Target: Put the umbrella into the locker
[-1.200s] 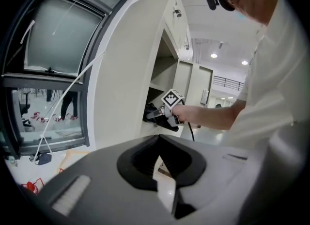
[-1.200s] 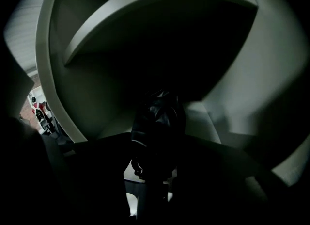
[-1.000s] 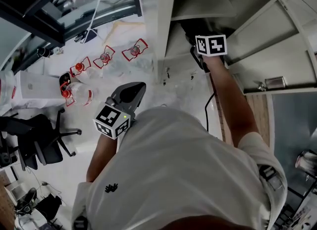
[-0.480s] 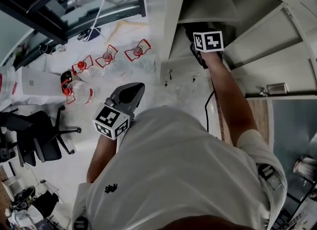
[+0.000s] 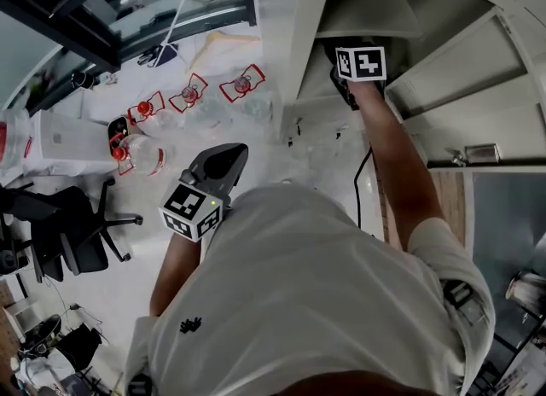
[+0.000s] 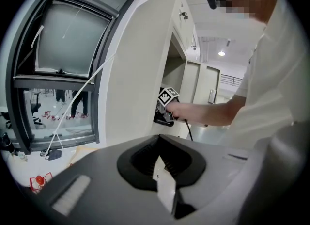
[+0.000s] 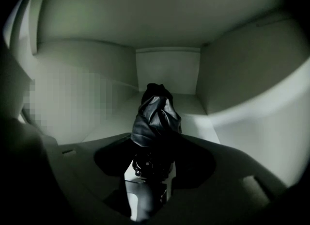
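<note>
Right gripper [image 7: 149,173] reached deep into the open locker [image 7: 167,69], its jaws spread wide around the near end of the folded black umbrella [image 7: 155,117] and closing on it. We saw the umbrella run straight out from the jaws toward twelve o'clock, its far end close to the compartment's back wall. The task's thing was therefore already inside the locker, though by our reading not yet let go. Whether its far end touched the compartment floor we could not tell.

We judged the gripper's downward tilt a way to set that far end down first. The grip at the stubby near end would let the jaws back out of the doorway cleanly.

In the head view the locker stood at one o'clock, and the person's right arm stretched up to it. Left gripper [image 6: 159,170] hung by the person's waist, at about nine o'clock in that view, jaws pressed together on nothing. We took it to be idle, held back because one gripper sufficed. A window [image 6: 68,40] showed at ten o'clock in the left gripper view.
</note>
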The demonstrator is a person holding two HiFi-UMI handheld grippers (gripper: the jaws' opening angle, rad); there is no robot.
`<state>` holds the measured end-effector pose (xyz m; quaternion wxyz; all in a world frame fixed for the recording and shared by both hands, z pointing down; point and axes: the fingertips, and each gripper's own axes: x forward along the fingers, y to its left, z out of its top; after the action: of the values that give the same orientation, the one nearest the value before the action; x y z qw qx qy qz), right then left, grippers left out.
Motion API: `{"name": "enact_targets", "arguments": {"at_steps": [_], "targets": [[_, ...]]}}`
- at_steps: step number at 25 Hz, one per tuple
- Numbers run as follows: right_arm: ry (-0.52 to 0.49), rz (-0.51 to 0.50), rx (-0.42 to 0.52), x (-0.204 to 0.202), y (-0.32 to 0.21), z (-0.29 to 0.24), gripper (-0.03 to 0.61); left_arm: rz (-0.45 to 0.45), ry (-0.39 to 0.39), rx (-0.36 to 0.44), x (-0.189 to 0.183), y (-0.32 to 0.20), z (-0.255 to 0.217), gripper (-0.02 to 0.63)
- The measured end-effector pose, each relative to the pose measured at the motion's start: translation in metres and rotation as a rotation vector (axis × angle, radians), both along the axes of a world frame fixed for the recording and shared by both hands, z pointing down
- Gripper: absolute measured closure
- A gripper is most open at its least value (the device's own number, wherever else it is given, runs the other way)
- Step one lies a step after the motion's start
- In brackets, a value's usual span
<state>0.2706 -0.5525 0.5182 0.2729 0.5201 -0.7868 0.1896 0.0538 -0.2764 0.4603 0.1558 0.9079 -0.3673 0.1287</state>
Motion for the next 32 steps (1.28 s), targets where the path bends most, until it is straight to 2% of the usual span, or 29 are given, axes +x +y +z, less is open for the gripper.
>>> {"name": "enact_targets", "arguments": {"at_steps": [17, 32], "targets": [[0.020, 0.029, 0.038, -0.001, 0.008, -0.009, 0.342, 0.025, 0.002, -0.003, -0.025, 0.017, -0.005, 0.558], [0.004, 0.169, 0.110, 0.018, 0.073, -0.043, 0.344, 0.168, 0.009, 0.000, -0.048, 0.051, -0.007, 0.558]]}}
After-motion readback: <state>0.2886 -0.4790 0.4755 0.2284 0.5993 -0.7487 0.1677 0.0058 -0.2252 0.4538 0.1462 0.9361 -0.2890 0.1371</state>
